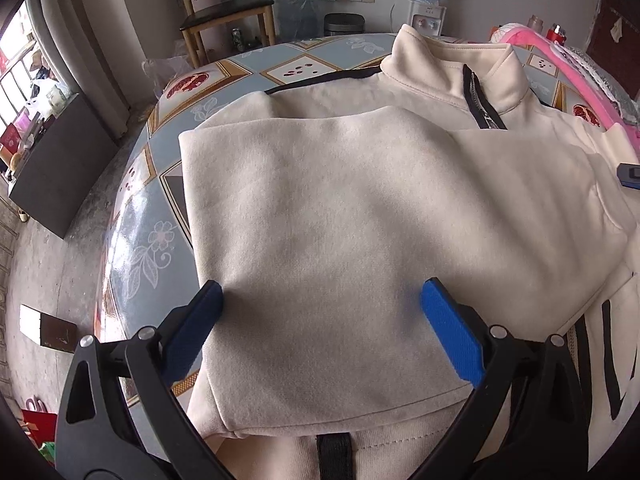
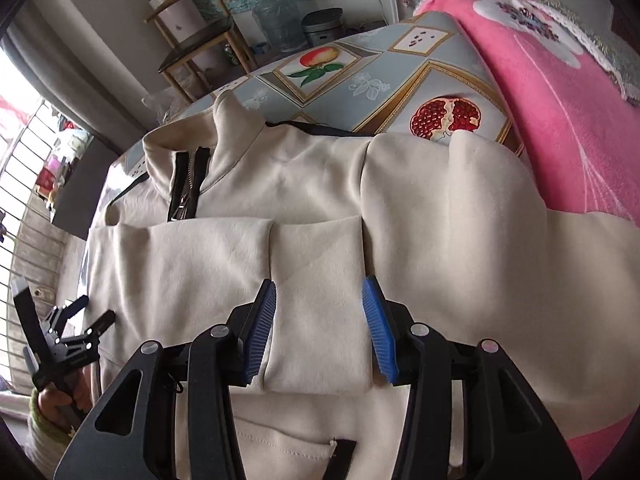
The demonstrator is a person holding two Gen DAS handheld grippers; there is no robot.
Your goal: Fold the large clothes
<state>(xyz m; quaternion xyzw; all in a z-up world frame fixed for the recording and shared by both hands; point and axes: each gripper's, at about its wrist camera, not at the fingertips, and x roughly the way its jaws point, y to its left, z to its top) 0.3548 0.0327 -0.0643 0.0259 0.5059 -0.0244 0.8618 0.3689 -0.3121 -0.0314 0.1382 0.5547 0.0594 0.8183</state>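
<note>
A cream zip-neck sweatshirt (image 1: 340,208) lies on a round table, collar away from me, with both sleeves folded across the chest. My left gripper (image 1: 320,300) hovers just above the folded left sleeve, jaws wide open, holding nothing. In the right wrist view the sweatshirt (image 2: 440,240) shows with its black zipper (image 2: 184,188) at the left. My right gripper (image 2: 320,304) is open, its blue pads on either side of the folded sleeve cuff (image 2: 316,312); I cannot tell whether they touch it. The left gripper (image 2: 76,320) appears at the far left.
The table has a blue patterned oilcloth (image 1: 160,184) with fruit pictures (image 2: 448,116). A pink blanket (image 2: 560,100) lies at the table's right side against the sweatshirt. A wooden chair (image 1: 228,12), a water dispenser (image 1: 424,0) and a dark cabinet (image 1: 56,172) stand beyond the table.
</note>
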